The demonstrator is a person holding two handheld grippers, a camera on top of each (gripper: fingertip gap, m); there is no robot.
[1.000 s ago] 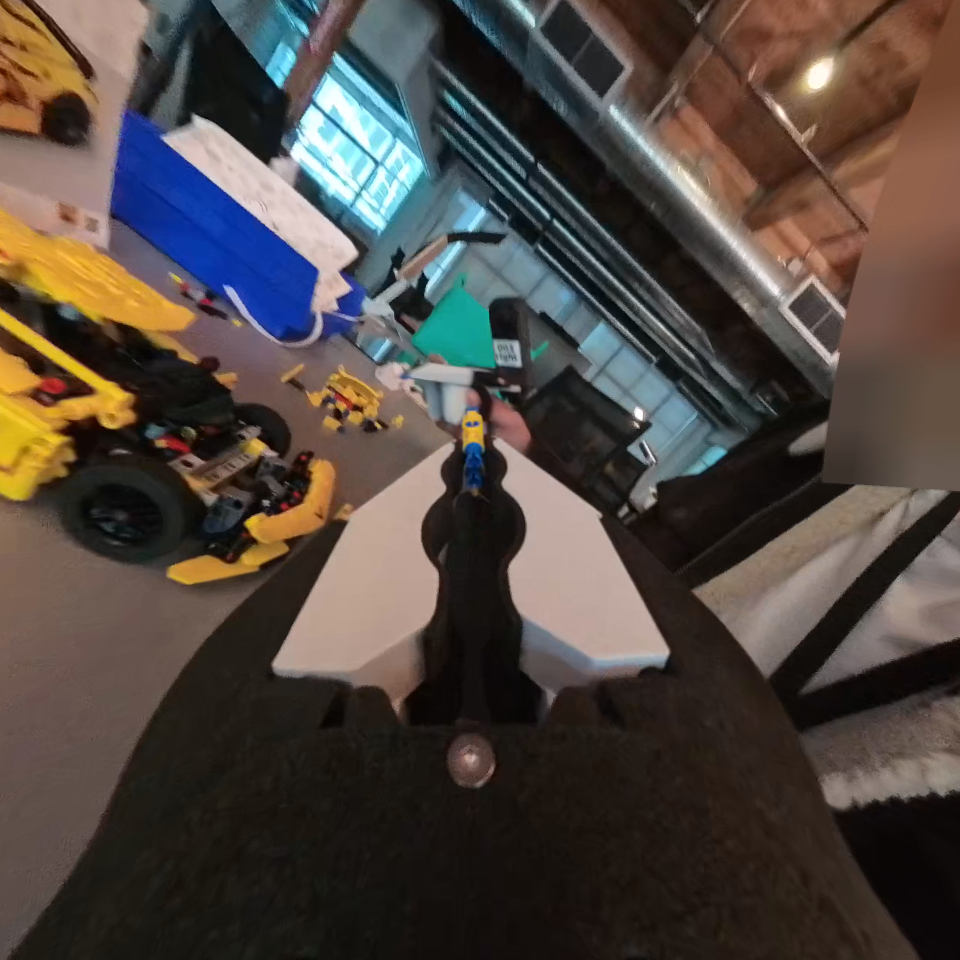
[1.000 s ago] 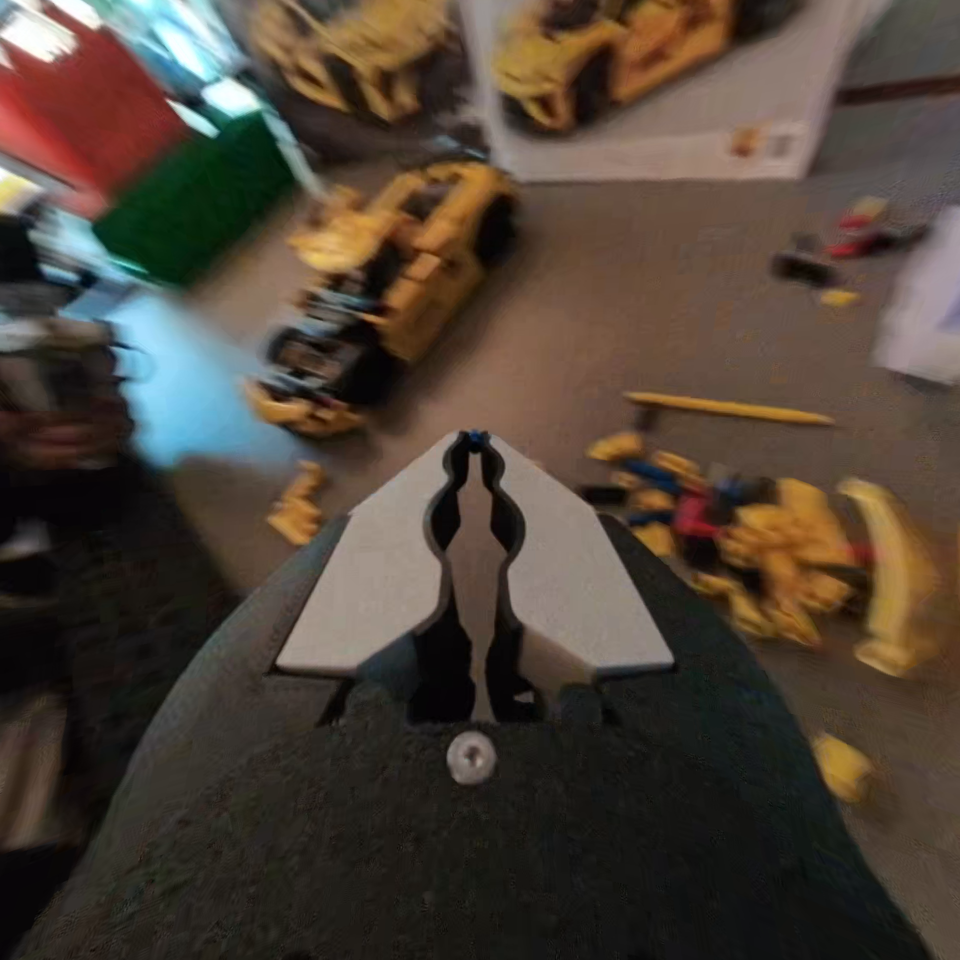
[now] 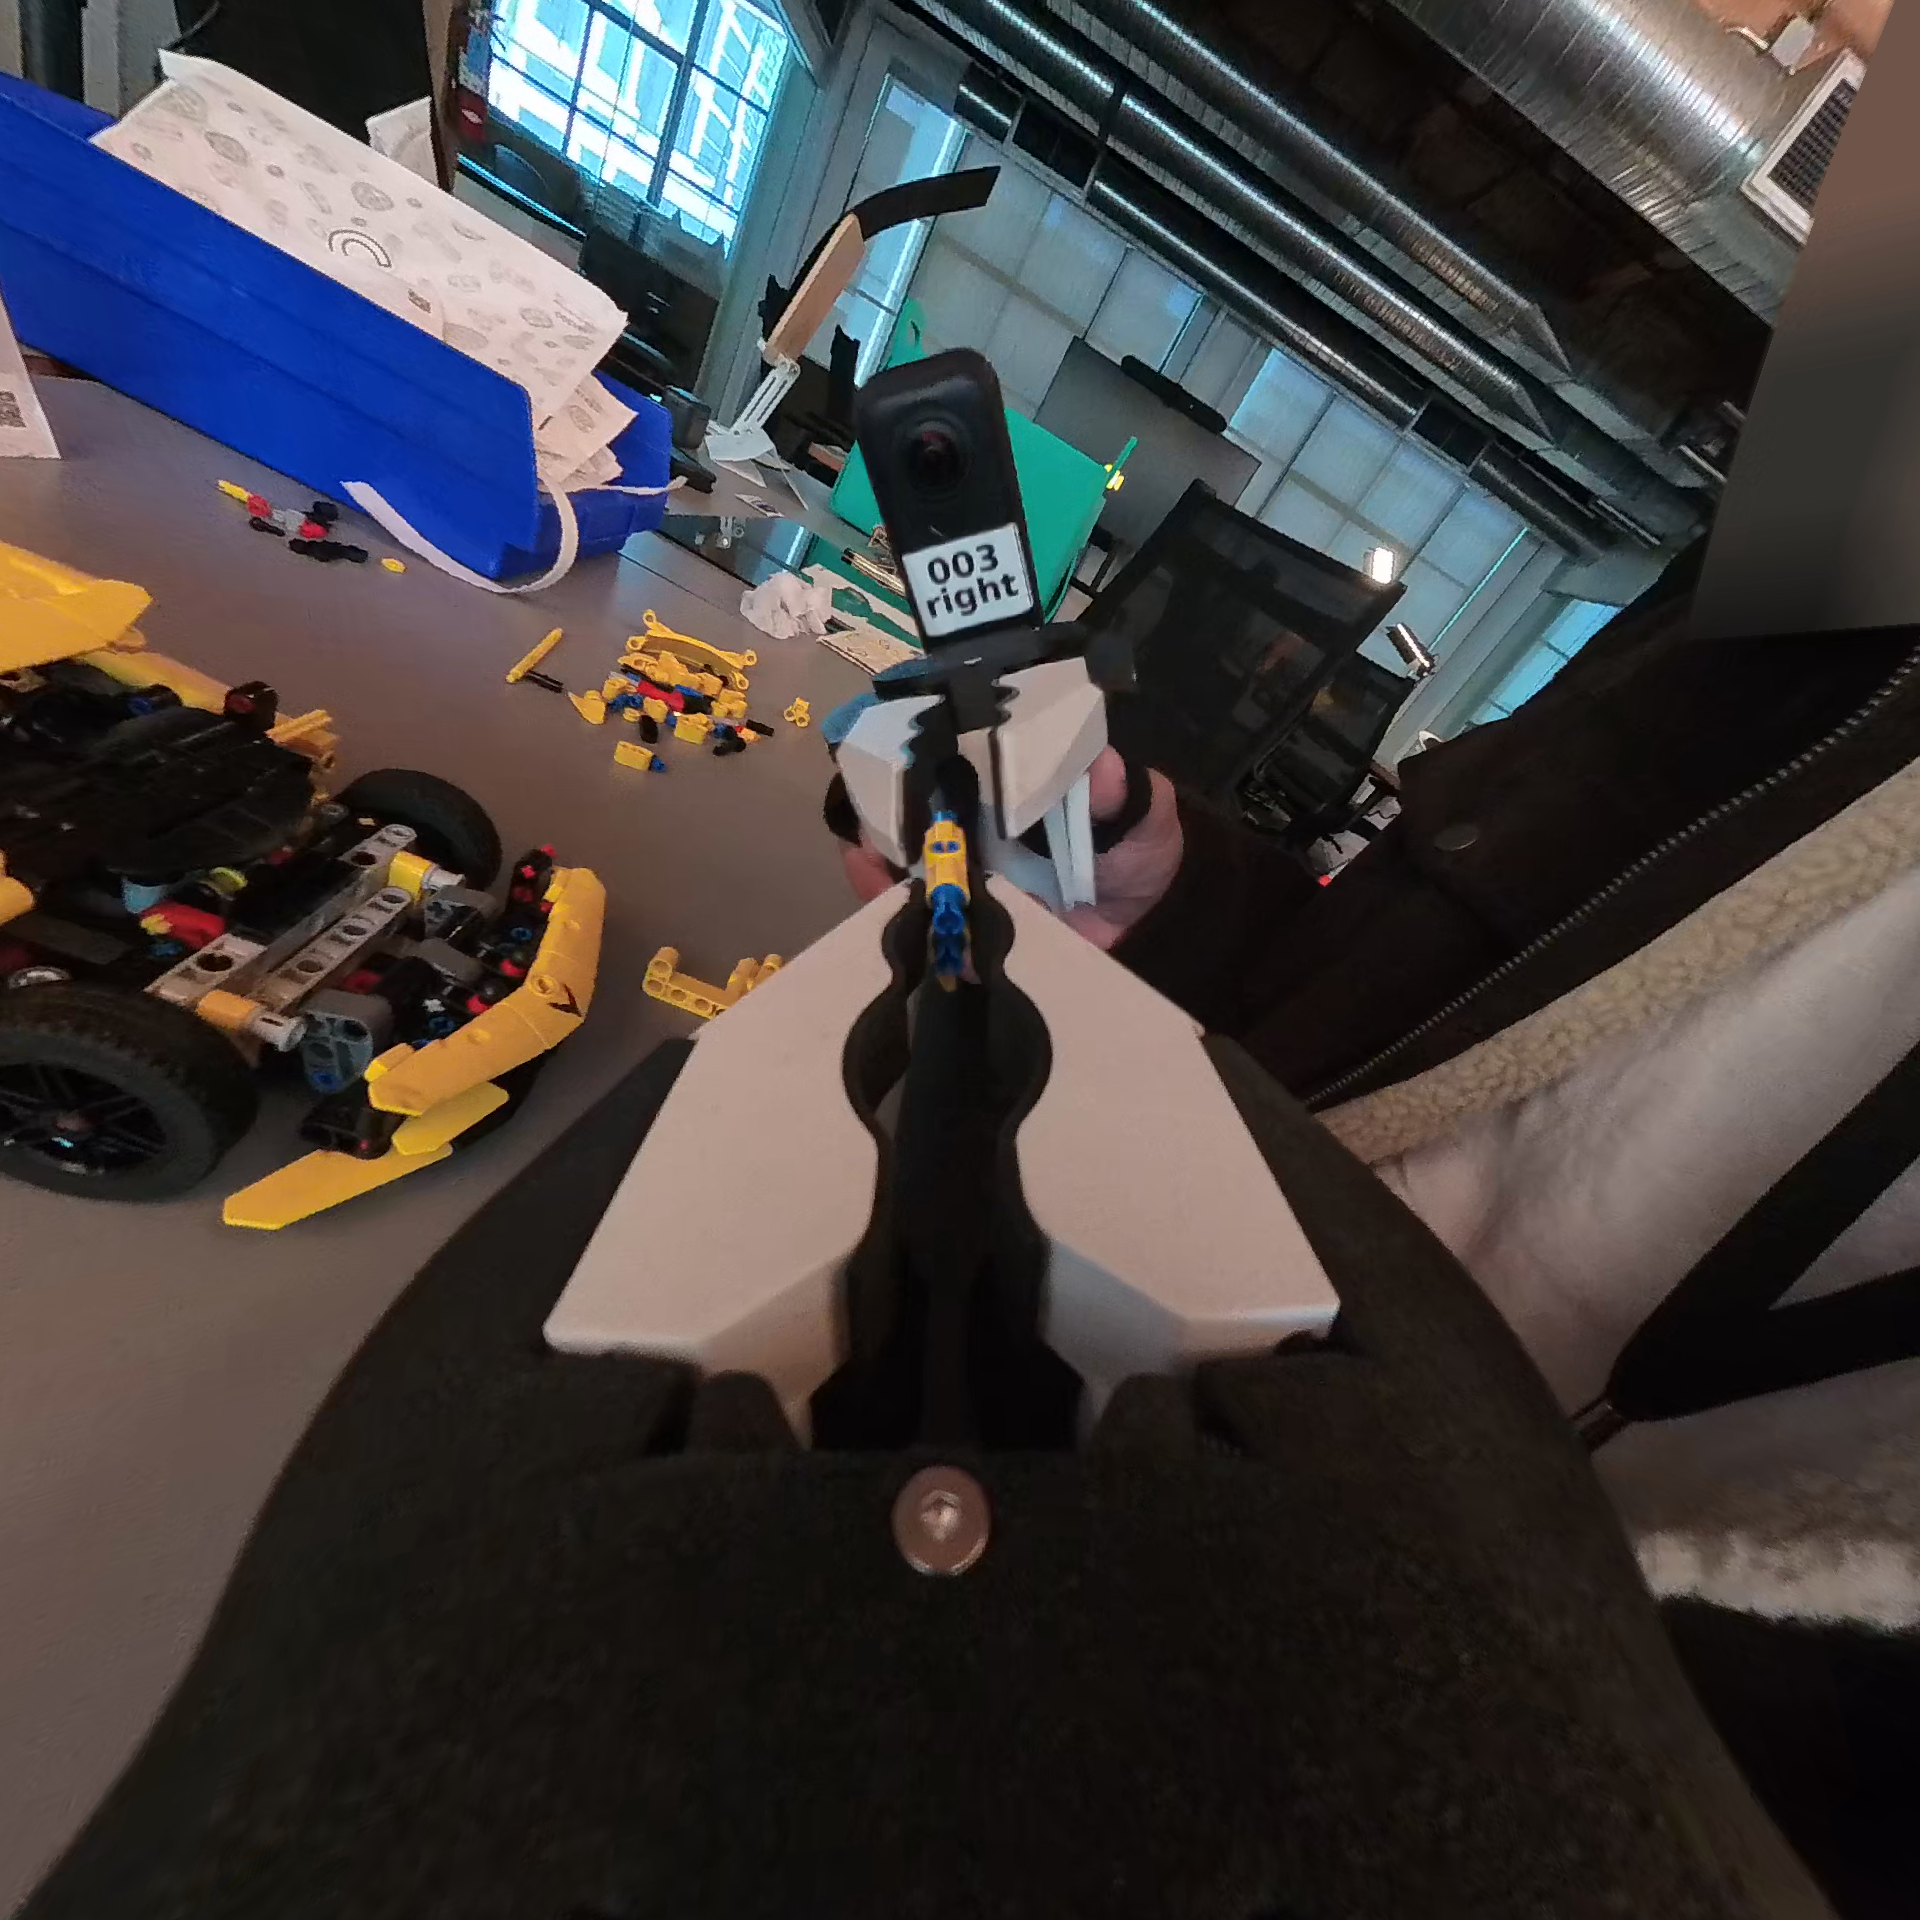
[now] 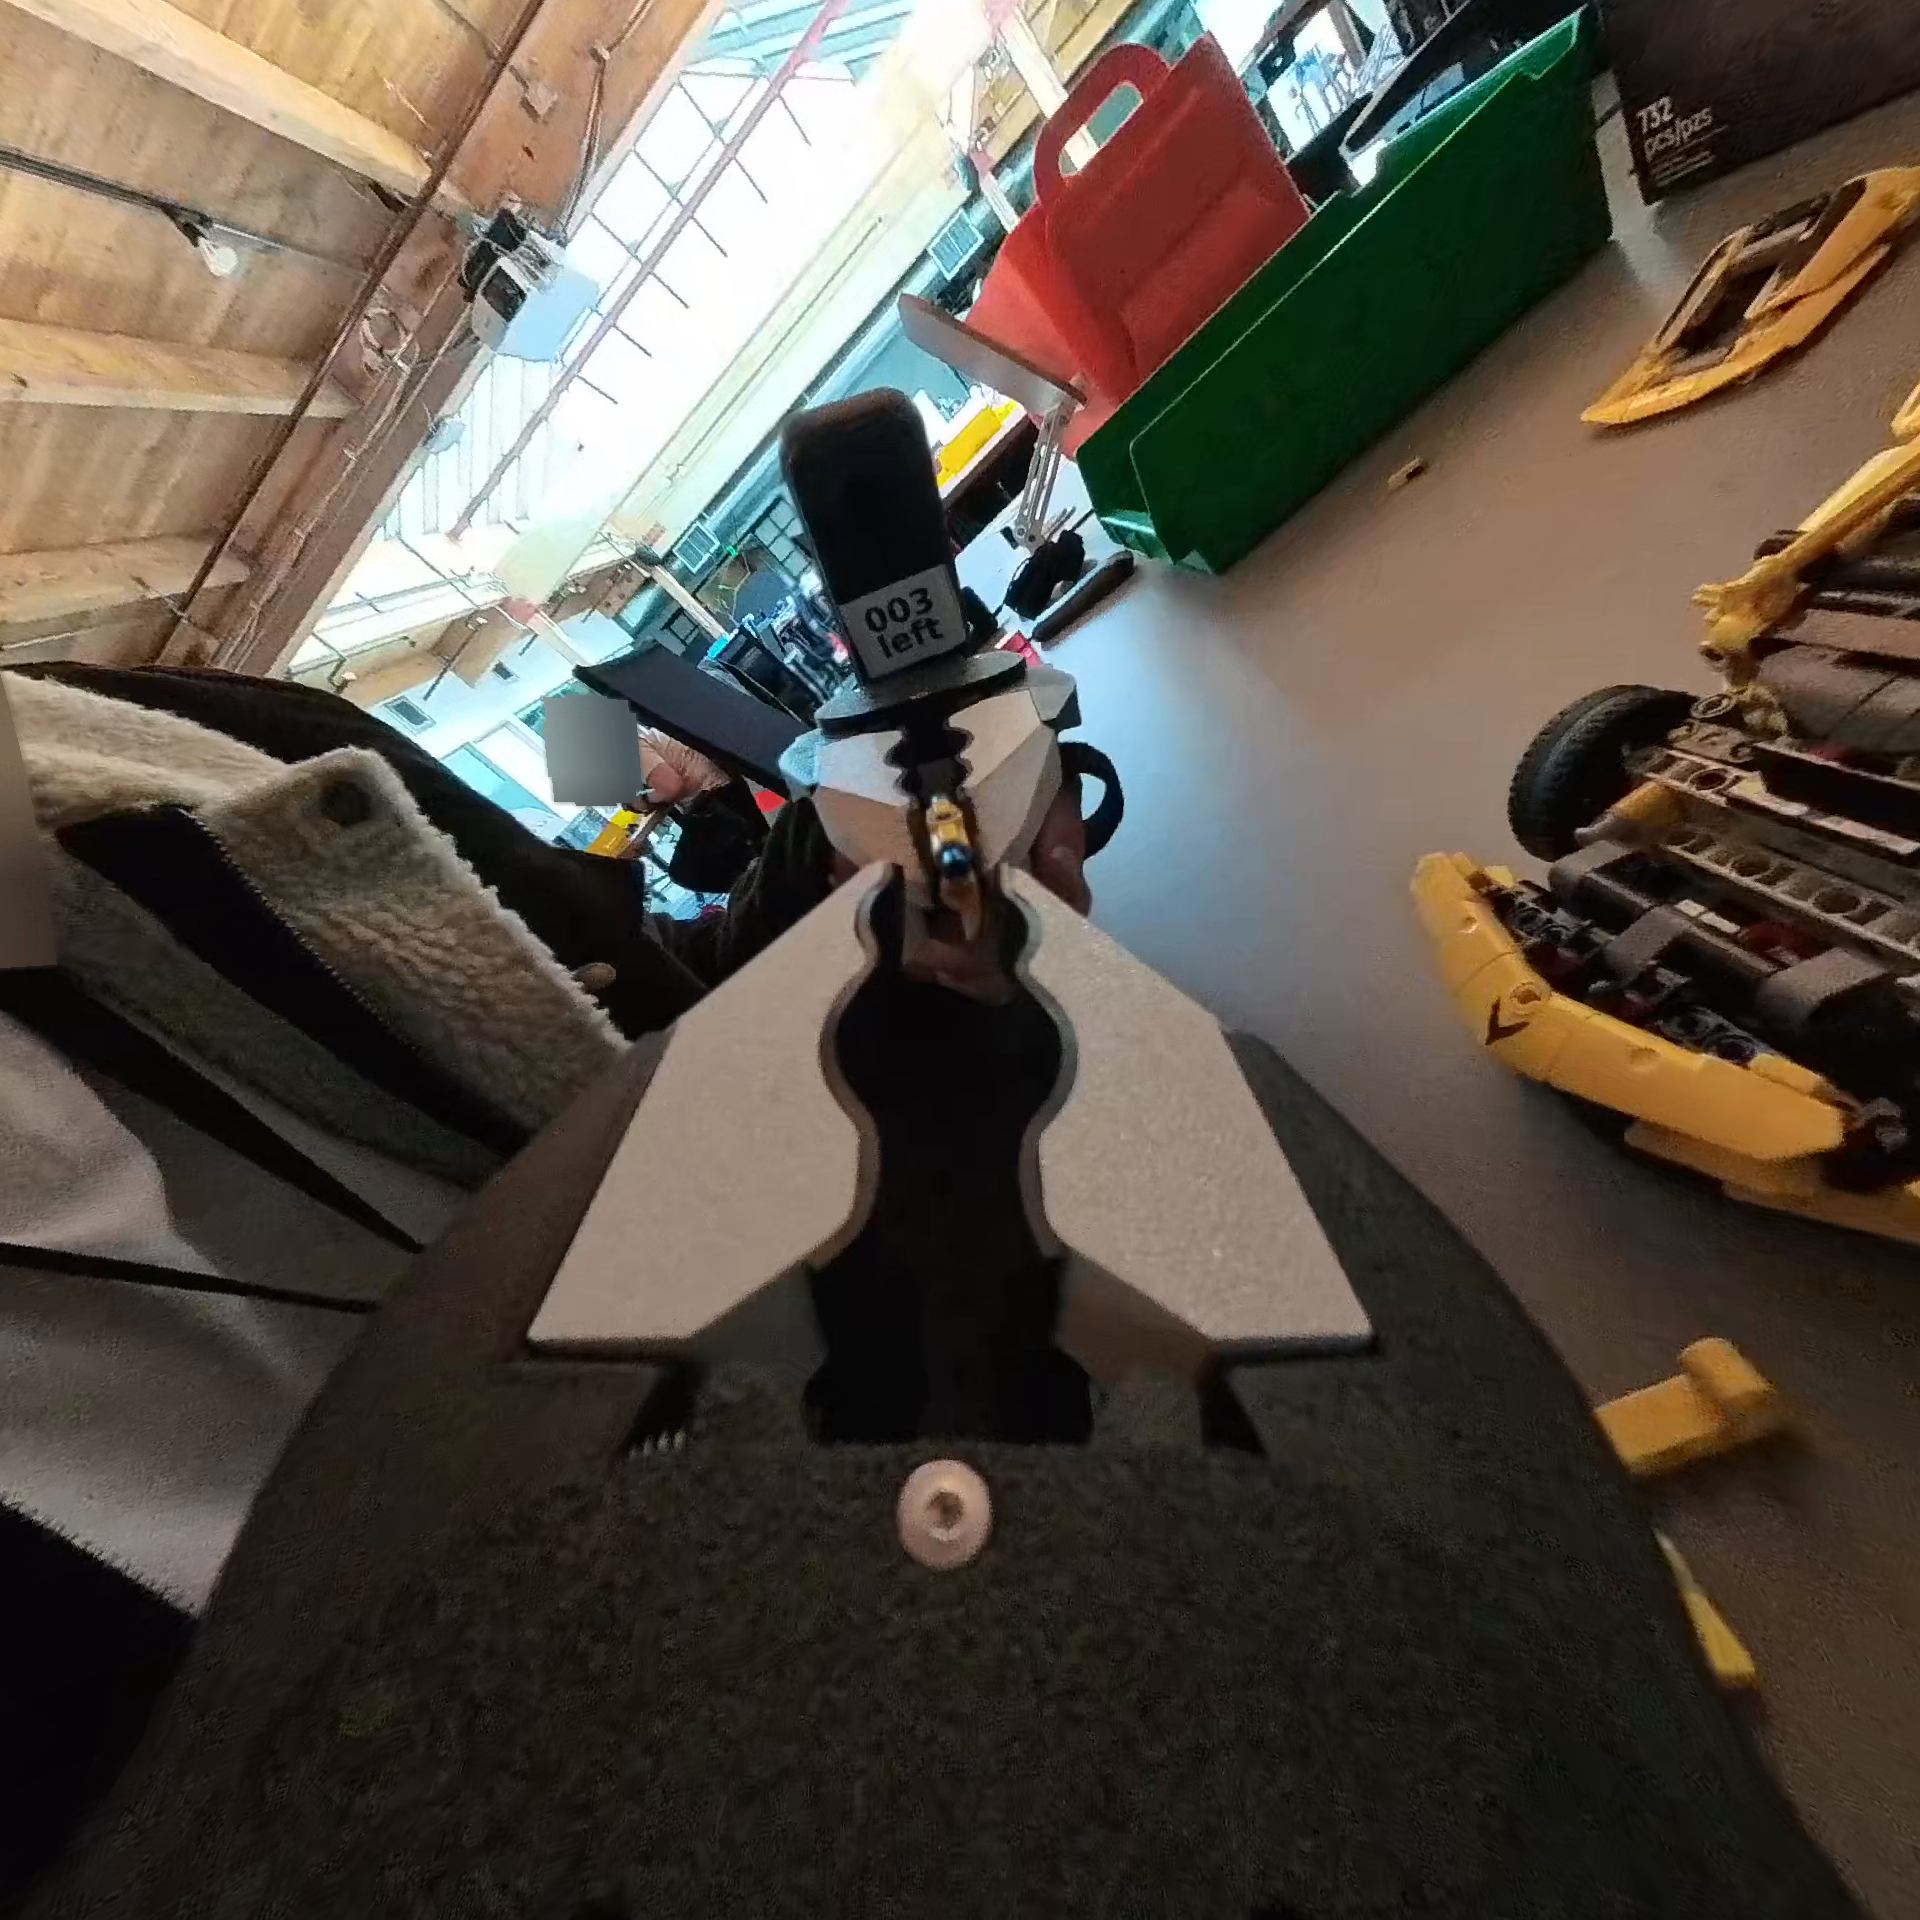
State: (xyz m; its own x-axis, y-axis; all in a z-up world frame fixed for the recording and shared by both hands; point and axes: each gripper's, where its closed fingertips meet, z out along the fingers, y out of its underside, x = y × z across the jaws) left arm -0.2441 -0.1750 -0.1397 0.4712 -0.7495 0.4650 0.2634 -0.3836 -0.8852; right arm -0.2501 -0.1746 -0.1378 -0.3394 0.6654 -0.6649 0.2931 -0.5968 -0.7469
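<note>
My left gripper [image 3: 948, 914] is shut on a small yellow and blue brick piece [image 3: 945, 883] and holds it in the air above the grey table [image 3: 727, 831]. My right gripper [image 3: 951, 790] faces it tip to tip, held by a hand. In the right wrist view, my right gripper [image 4: 943, 883] has its jaws a little apart around the near end of the piece [image 4: 951, 857]. The left gripper [image 4: 935, 805] shows just behind it. Whether the right fingers touch the piece I cannot tell.
A part-built yellow and black brick car [image 3: 260, 935] stands at the left, also in the right wrist view [image 4: 1714, 987]. Loose bricks [image 3: 675, 696] lie behind it. A blue bin [image 3: 260, 312], a green bin [image 4: 1351, 364] and a person's jacket [image 3: 1558, 1039] surround the grippers.
My right gripper has swung up from over the table to face the left gripper and come close. Its jaws stand wider apart than before. The left gripper still holds the piece.
</note>
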